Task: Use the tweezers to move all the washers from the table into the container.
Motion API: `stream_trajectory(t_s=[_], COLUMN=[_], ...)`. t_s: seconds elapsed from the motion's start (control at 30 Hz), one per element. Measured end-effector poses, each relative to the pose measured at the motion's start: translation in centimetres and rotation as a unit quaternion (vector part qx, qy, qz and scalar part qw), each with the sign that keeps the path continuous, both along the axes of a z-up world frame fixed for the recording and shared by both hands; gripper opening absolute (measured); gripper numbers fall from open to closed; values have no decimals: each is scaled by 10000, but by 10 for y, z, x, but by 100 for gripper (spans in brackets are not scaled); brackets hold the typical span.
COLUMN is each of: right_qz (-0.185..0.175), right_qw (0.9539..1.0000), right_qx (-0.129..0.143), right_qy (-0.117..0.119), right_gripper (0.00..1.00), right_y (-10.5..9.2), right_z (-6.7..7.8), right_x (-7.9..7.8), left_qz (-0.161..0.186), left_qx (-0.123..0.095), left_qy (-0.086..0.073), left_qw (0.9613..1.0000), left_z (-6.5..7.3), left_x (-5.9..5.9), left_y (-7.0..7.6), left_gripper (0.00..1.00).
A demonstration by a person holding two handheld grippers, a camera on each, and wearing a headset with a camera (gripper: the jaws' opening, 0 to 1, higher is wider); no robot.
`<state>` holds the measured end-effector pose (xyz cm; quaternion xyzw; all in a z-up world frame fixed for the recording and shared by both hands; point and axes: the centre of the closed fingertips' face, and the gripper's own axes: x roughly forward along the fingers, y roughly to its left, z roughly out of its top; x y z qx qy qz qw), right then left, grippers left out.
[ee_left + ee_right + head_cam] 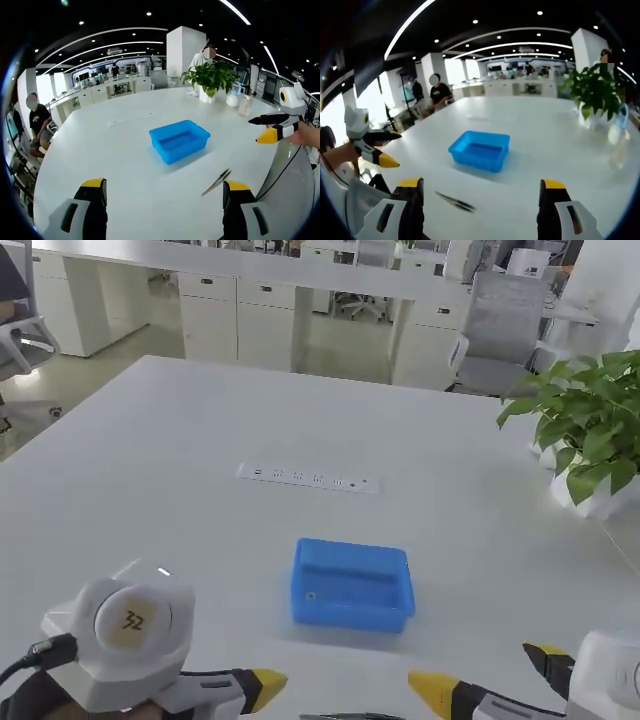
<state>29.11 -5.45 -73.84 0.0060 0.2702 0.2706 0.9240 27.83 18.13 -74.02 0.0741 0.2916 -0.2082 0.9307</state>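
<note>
Two grippers, one pair of tweezers and one blue container share a single white table (pixel 150 470). At the left, the left gripper (pixel 163 185) hangs over the table's near edge, its two yellow-tipped jaws spread wide with nothing between them. Next along, the tweezers (pixel 216 182) lie flat on the table between the two grippers, close beside the left gripper's right-hand jaw in its own view and held by neither. Beyond them, toward mid-table, sits the container (pixel 350 618), an open rectangular tub well apart from both grippers. One small dark speck (pixel 311 596) rests on its floor near the left wall, too small to tell whether it is a washer. Farther back lies one white power strip (pixel 308 478). At the right, the right gripper (pixel 480 183) likewise stands with jaws wide apart and empty, the tweezers nearer its left jaw. One potted plant (pixel 590 420) stands at the table's far right.
</note>
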Motion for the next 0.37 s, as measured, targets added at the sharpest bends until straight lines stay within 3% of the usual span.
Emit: stream_trajectory(t_s=[0.37], right_qz=[67], right_qw=[9999], right_qx=[-9], right_qy=[75], right_gripper=[95], right_y=[5], right_z=[-3], right_x=[-1], left_qz=[-36], left_qx=[132], left_qy=[58], left_qw=[9999], left_z=[-3], left_x=[0], left_y=[2], left_gripper=[99])
